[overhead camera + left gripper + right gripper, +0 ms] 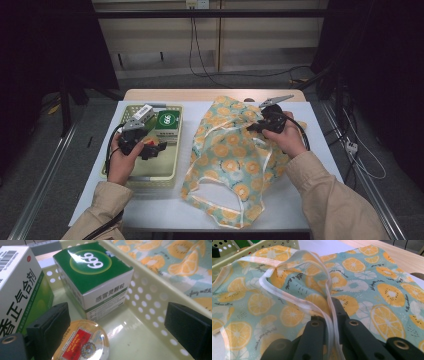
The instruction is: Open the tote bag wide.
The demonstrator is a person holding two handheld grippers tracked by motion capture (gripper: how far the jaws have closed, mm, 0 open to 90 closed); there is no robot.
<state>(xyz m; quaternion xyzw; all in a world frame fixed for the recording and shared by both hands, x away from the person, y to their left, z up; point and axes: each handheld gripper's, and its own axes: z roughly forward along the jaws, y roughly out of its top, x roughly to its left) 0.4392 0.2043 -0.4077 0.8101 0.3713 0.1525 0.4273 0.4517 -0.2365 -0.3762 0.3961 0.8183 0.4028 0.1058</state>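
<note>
One basket [176,145] holds two boxes [95,277] (the second [17,285] at nine o'clock) and one round tin [83,343]; one bag [235,155] lies at three o'clock.

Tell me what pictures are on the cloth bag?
Orange and kiwi slices on pale blue-green, with white edging, on the cloth bag. The right gripper view shows it best.

Boxes [166,125] in basket [150,181]; bag [230,155] right.
</note>
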